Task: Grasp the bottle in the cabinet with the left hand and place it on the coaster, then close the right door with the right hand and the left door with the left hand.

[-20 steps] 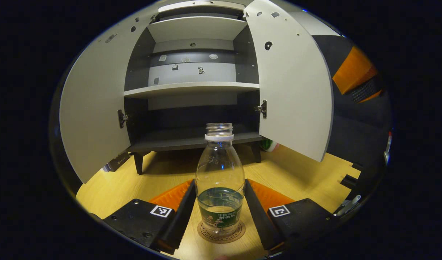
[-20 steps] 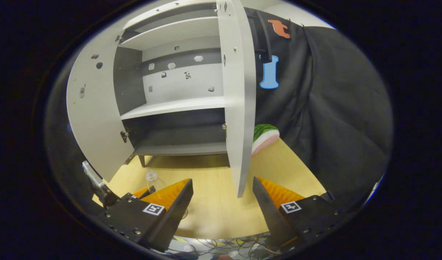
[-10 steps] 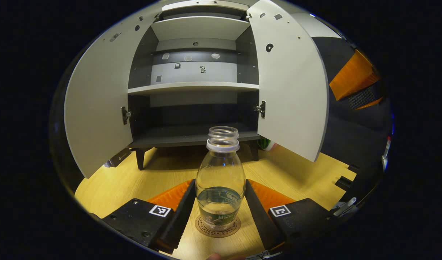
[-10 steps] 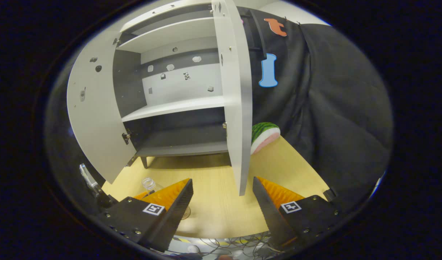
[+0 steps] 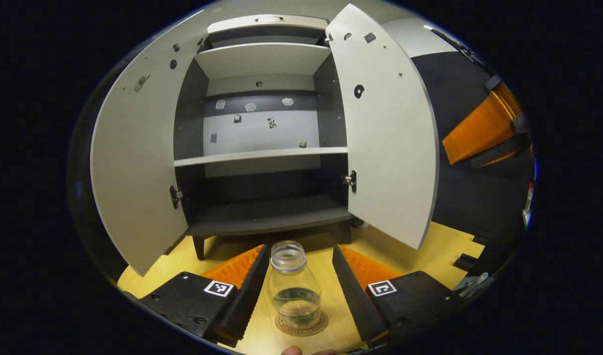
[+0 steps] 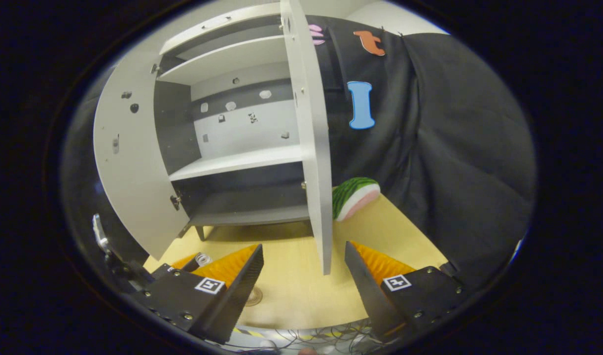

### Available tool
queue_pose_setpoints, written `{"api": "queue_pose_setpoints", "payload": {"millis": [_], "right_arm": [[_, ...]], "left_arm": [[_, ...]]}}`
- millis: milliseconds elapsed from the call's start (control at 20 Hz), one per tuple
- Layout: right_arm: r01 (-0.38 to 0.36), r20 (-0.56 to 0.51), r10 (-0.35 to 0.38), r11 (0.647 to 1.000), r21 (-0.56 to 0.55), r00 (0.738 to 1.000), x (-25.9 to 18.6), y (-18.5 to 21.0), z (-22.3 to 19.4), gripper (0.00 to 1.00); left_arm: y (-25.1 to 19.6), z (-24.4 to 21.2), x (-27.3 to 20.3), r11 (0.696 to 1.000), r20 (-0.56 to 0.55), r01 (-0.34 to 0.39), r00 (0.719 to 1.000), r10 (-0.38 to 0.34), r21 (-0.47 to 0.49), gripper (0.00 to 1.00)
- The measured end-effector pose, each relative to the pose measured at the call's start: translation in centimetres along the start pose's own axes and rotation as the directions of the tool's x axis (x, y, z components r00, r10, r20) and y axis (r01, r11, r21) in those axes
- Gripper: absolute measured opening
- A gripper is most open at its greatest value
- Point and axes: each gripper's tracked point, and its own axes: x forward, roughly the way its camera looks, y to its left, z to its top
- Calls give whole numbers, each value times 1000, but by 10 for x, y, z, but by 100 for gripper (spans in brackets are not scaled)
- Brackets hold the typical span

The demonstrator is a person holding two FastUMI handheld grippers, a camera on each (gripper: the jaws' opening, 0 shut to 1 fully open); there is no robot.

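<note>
So the clear uncapped bottle (image 5: pixel 295 286) is standing upright on the round coaster (image 5: pixel 301 325), on the wooden table (image 5: pixel 429 254) in front of the cabinet (image 5: pixel 262 148). The left gripper (image 5: pixel 297 261) is spread apart around it, fingers not touching. Both cabinet doors hang open. The right gripper (image 6: pixel 303 256) is spread wide too, gripping nothing, facing the right door (image 6: pixel 313 148) edge-on. A watermelon slice (image 6: pixel 355 196) sits beside the cabinet.
</note>
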Motion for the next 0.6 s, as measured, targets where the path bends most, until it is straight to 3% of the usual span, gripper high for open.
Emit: {"api": "queue_pose_setpoints", "payload": {"millis": [600], "right_arm": [[21, 246, -35, 998, 60, 969, -8, -74, 130, 97]], "left_arm": [[21, 145, -10, 994, 129, -51, 990, 64, -101, 83]]}}
